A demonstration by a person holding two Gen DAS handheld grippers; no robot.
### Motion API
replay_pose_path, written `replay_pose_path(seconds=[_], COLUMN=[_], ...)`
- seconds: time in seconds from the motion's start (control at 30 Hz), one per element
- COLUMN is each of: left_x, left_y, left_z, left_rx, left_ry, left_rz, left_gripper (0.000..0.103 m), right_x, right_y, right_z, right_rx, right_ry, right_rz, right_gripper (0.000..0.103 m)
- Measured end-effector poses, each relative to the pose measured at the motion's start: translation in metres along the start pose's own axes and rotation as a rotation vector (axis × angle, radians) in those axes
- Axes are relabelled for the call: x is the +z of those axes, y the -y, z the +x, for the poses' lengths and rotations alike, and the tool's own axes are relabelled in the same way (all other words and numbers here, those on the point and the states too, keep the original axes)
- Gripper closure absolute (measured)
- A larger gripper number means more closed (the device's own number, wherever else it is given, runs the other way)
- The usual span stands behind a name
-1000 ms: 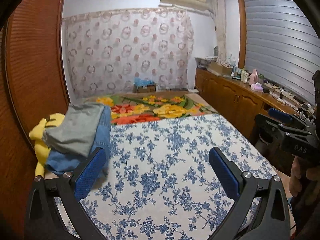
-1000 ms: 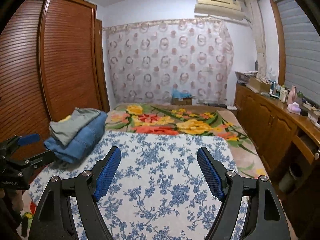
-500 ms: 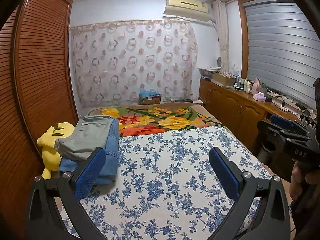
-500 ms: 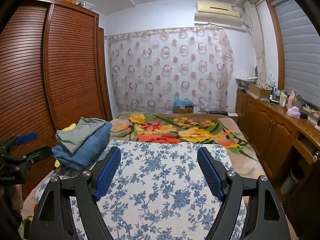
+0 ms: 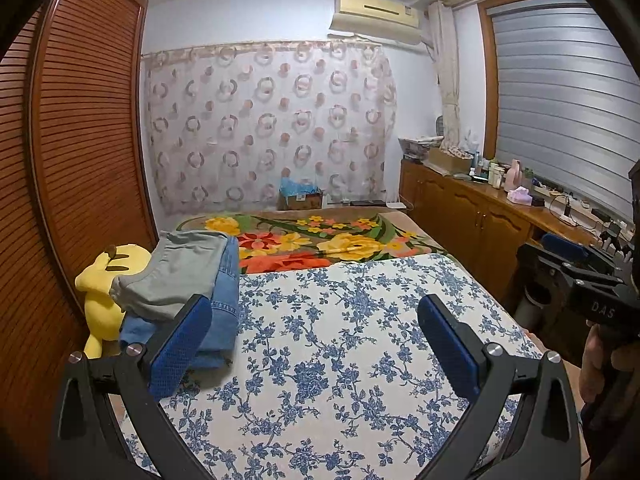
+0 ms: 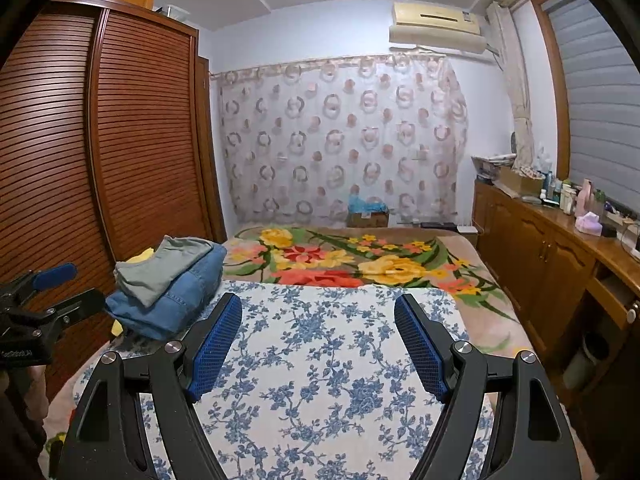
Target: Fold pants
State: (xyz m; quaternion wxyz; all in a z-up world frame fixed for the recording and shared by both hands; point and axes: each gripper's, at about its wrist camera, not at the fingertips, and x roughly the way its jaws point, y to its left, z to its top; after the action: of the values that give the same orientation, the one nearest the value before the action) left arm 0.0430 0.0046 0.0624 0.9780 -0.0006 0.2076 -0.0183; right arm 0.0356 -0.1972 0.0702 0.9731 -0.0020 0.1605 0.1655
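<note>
- Left wrist view: my left gripper (image 5: 314,332) has its jaws spread wide, nothing between the blue pads (image 5: 182,346); it hangs above the blue-flowered sheet (image 5: 340,360).
- Folded pants sit in a stack at about 10 o'clock from the gripper: grey pants (image 5: 180,270) on top, blue jeans (image 5: 224,300) beneath, at the left edge of the bed.
- A yellow plush toy (image 5: 108,280) is just beside the stack, at its 9 o'clock, against the slatted wardrobe door (image 5: 80,140).
- At 3 o'clock the right gripper (image 5: 576,268) shows side-on, a hand (image 5: 596,364) on its grip.
- Right wrist view: my right gripper (image 6: 318,330) also stands wide, pads (image 6: 420,348) clear of any cloth, above the same sheet (image 6: 320,360).
- Grey pants (image 6: 164,266) on blue jeans (image 6: 176,300) lie at 10 o'clock, touching the sheet's left edge.
- Left gripper (image 6: 52,292) enters at 9 o'clock; from this angle it looks open.
- Floral blanket (image 6: 340,260) covers the far bed at 12 o'clock.
</note>
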Motion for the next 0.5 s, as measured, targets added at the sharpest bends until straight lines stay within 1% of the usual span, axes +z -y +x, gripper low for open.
replay_pose_path(seconds=[0.5], left_x=[0.0008], left_y=[-0.0021], left_z=[-0.0024], left_rx=[0.004], left_ry=[0.008], left_rz=[-0.004], left_gripper=[0.000], right_x=[-0.0025], right_y=[-0.0012], right_z=[0.0023], right_rx=[-0.002], right_ry=[0.001], right_rz=[-0.001], right_gripper=[0.023])
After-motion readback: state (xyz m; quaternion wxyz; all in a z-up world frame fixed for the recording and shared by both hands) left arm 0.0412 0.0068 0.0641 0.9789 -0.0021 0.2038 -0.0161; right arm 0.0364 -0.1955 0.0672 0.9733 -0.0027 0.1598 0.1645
